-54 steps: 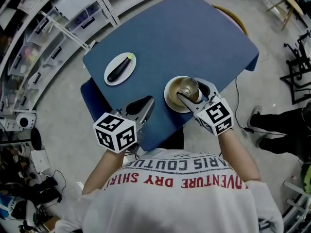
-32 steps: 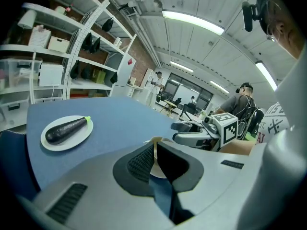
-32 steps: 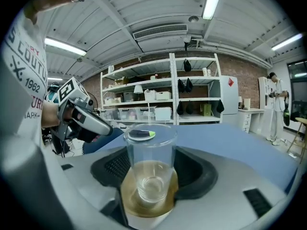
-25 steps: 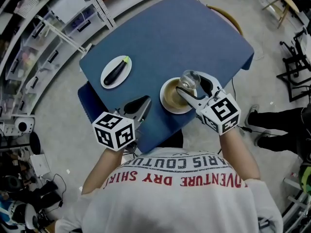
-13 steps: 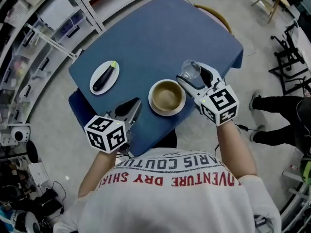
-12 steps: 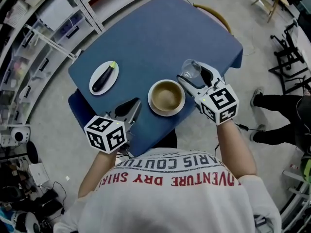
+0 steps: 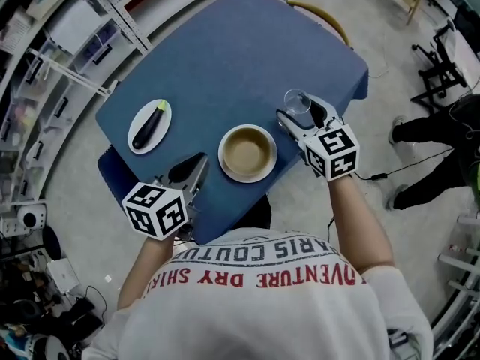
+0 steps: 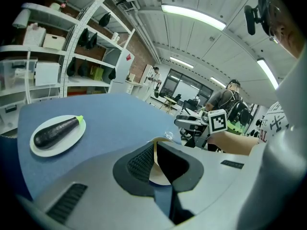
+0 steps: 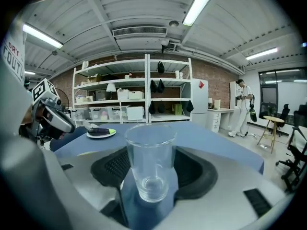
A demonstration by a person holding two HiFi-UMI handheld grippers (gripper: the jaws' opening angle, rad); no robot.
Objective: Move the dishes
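A clear empty glass stands upright between the jaws of my right gripper, just right of the tan bowl on the blue table. In the right gripper view the glass fills the gap, with the pads against both its sides. My left gripper hovers at the table's front edge, left of the bowl, open with nothing in it. The bowl's rim shows past its jaws. A white plate with a dark eggplant lies at the far left.
Metal shelving runs along the table's left side. A wooden chair stands at the far corner, black frames to the right. A person stands far off in the right gripper view.
My right gripper lifted the glass out of the bowl and carried it to the right, to just beside the bowl. The left gripper has hardly moved.
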